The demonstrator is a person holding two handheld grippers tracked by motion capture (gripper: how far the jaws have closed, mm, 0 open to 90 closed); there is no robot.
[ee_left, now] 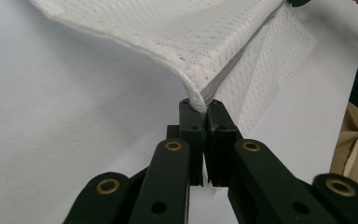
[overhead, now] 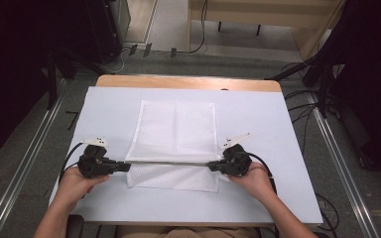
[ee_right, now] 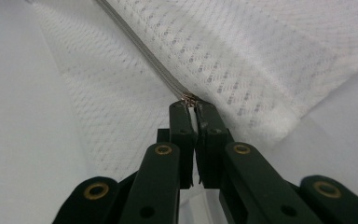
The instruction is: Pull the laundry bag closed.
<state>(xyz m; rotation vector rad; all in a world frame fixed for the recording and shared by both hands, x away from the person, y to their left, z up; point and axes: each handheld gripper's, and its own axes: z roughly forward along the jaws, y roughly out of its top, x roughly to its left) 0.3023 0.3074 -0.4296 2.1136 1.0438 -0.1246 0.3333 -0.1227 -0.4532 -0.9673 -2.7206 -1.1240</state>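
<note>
White mesh bag [overhead: 176, 131] on table, zipper ends clamped by left tongs [overhead: 127, 167], right tongs [overhead: 211, 166]

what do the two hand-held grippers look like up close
Both are black. The left hand-held gripper and right hand-held gripper have chunky bodies, each topped by a pale three-cornered plate and trailing a black cable. Up close, the linkage arms carry brass-coloured rivets and the pads look ribbed.

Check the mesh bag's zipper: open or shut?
Looks shut. The zipper runs as one closed grey line across the mesh bag; the right gripper pinches its pull.
</note>
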